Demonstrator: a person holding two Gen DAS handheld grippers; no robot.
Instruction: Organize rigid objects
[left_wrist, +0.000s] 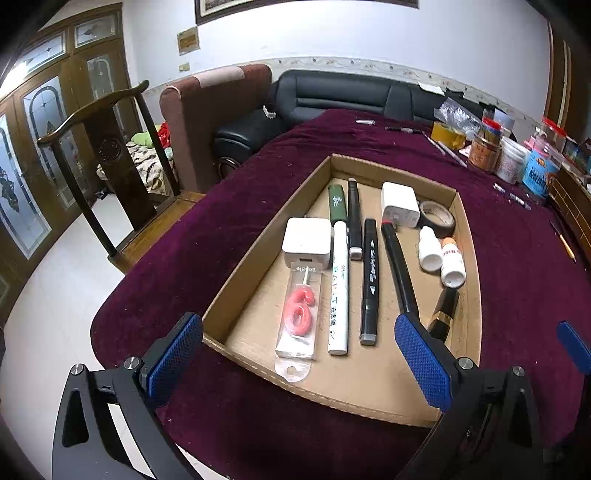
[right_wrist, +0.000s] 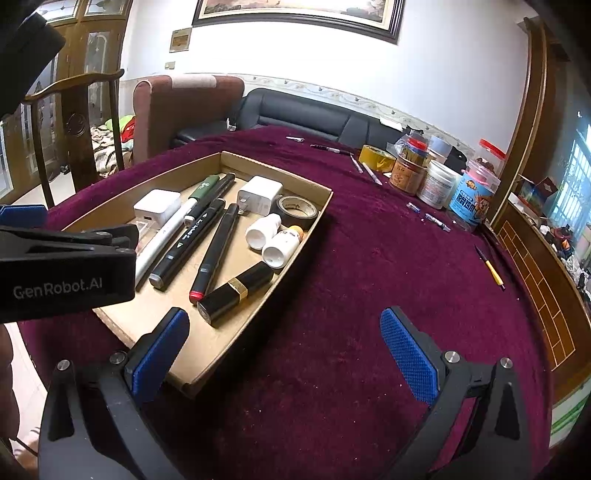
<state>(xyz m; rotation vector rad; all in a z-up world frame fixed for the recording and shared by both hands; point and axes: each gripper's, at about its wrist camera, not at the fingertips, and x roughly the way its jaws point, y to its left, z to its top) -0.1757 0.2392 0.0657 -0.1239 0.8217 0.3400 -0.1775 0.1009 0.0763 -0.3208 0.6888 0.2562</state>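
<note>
A shallow cardboard tray (left_wrist: 469, 258) (right_wrist: 291, 266) lies on a maroon tablecloth (left_wrist: 229, 221). It holds markers (left_wrist: 370, 280), a white paint pen (left_wrist: 339, 291), a red number candle in a clear pack (left_wrist: 298, 317), two white chargers (left_wrist: 306, 240), a tape roll (left_wrist: 437, 218), two small white bottles (left_wrist: 452, 266) and a black-gold lipstick (right_wrist: 236, 291). My left gripper (left_wrist: 299, 362) hovers open over the tray's near edge, nothing between its fingers. My right gripper (right_wrist: 284, 354) stands open above the cloth at the tray's near right corner, empty.
Jars and tubs (right_wrist: 436, 184), a yellow tape roll (right_wrist: 376, 157) and loose pens (right_wrist: 362, 166) crowd the table's far right. A yellow pencil (right_wrist: 491, 267) lies near the right edge. A wooden chair (left_wrist: 110, 155), an armchair and a black sofa (left_wrist: 332, 96) stand behind.
</note>
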